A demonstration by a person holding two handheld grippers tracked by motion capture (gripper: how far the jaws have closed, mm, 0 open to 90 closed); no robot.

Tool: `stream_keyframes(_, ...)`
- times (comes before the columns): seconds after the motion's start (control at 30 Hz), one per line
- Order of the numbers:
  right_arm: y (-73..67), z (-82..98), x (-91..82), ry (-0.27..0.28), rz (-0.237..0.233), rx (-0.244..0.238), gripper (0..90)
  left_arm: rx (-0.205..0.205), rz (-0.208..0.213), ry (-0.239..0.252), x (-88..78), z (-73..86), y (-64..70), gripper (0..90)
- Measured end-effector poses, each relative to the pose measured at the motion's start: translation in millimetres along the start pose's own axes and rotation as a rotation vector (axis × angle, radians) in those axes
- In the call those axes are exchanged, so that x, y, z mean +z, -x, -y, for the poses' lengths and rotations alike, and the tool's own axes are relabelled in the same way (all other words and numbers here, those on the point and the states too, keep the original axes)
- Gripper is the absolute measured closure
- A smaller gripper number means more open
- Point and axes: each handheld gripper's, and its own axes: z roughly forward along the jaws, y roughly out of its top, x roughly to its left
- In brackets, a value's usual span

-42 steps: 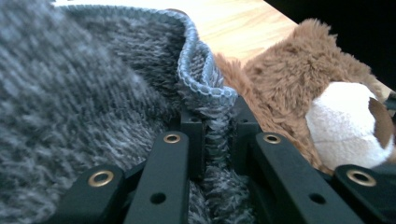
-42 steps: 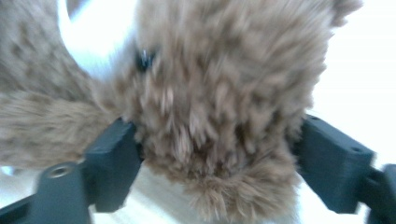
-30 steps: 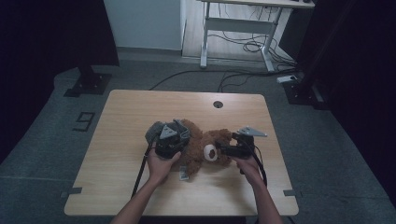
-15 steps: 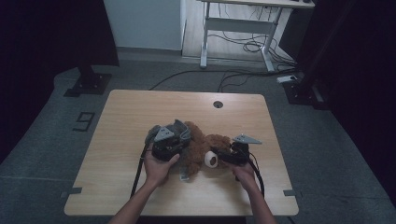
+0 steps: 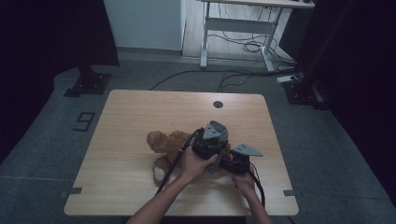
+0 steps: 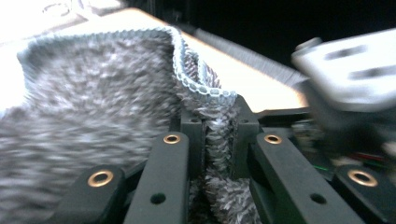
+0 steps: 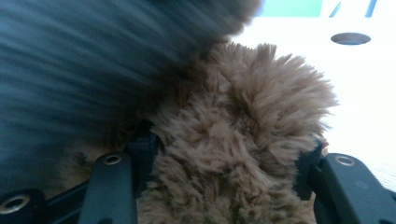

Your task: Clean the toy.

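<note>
A brown plush teddy bear lies on the wooden table, toward its front middle. My left gripper sits over the bear's right part. In the left gripper view it is shut on a fold of grey fuzzy cloth with a stitched pale trim. My right gripper is just right of it, close to the front edge. Its jaws have just been closing, and in the right gripper view it has brown fur packed between its pads. The right gripper's grey plate looms close in the left gripper view.
A round cable hole sits near the table's far edge. Behind the table, on the grey floor, are a white desk frame with loose cables and two dark stand bases. Bare tabletop lies to the left and far side.
My left hand has swung right across the bear, up against the right gripper, taking the grey cloth along. The right gripper has dropped toward the front edge and closed on the bear's fur.
</note>
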Motion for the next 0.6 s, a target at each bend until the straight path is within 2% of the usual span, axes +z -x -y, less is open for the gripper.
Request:
stream_keyframes(0.03, -0.7, 1.7, -1.2, 0.005, 0.001, -0.006, 44.6, -0.009, 0.001, -0.025, 7.4, 3.9, -2.2, 79.8)
stream_keyframes(0.13, -0.8, 4.5, -3.0, 0.007, 0.002, -0.013, 45.3, -0.033, 0.006, -0.011, 10.1, 11.2, -5.8, 80.2)
stream_keyframes(0.17, -0.9, 4.9, -3.3, 0.006, -0.001, -0.011, 45.4, -0.028, 0.0, -0.01, 8.8, 12.6, -5.9, 80.4)
stream_keyframes(0.27, -3.1, 4.8, -2.7, 0.006, 0.009, -0.025, 45.5, 0.002, -0.051, -0.013, -0.6, 18.0, -7.4, 80.7)
stream_keyframes(0.37, -3.0, 4.8, -2.5, 0.009, 0.014, -0.022, 45.5, 0.047, -0.149, -0.023, -11.0, 22.4, -11.0, 80.8)
stream_keyframes(0.4, -2.4, 4.8, -2.5, 0.011, 0.012, -0.02, 45.5, 0.048, -0.165, -0.031, -14.7, 24.3, -14.5, 80.8)
stream_keyframes(0.47, -1.7, 4.9, -2.7, 0.01, 0.009, -0.014, 45.5, 0.035, -0.18, -0.042, -20.4, 29.3, -22.7, 80.8)
stream_keyframes(0.53, -0.7, 4.6, -2.8, 0.01, 0.004, -0.008, 45.5, 0.008, -0.178, -0.034, -28.7, 36.5, -33.4, 80.9)
stream_keyframes(0.6, -0.2, 4.6, -2.6, 0.011, 0.002, -0.006, 45.5, -0.029, -0.172, -0.014, -44.1, 42.2, -43.4, 80.9)
